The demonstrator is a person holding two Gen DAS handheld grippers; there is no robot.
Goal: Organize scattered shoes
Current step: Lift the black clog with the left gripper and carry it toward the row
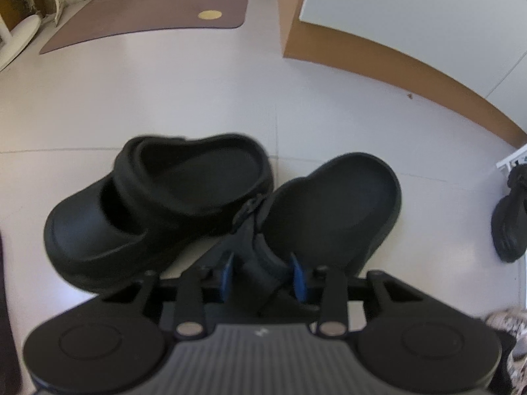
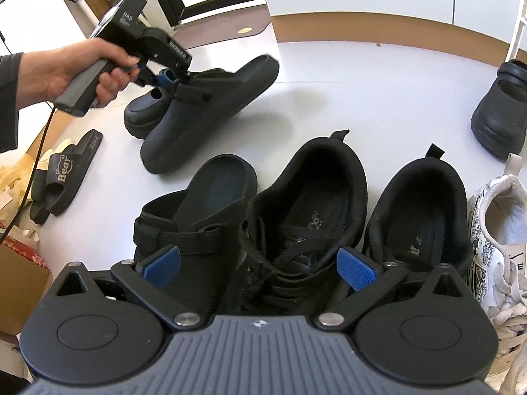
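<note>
Right wrist view shows a bare hand [image 2: 82,72] with a dark sleeve gripping the left claw's [image 2: 171,79] handle, the tool angled down toward the floor [image 2: 329,105]. Its blue fingers are clamped on the strap of a navy clog [image 2: 204,112], which hangs tilted, toe low and heel raised, off the floor or barely touching it; I cannot tell which. A black clog [image 2: 141,112] sits just behind it.

From the left wrist, the same pair shows: the held clog [image 1: 329,210] runs out from between the blue pads [image 1: 298,279], and the black one [image 1: 148,204] lies just beside it on its left, blurred.

The right claw [image 2: 260,263] hovers with its fingers spread wide, holding nothing, above a row of shoes: a dark strap clog [image 2: 197,230], two black sneakers [image 2: 306,204] [image 2: 418,214] and a white printed sneaker [image 2: 494,230] cut off at the frame edge. Another black clog [image 2: 500,108] stands well apart by the far right. A "Bear" slide [image 2: 62,174] lies at the left, beside a cardboard box [image 2: 19,283] only partly in view.
</note>
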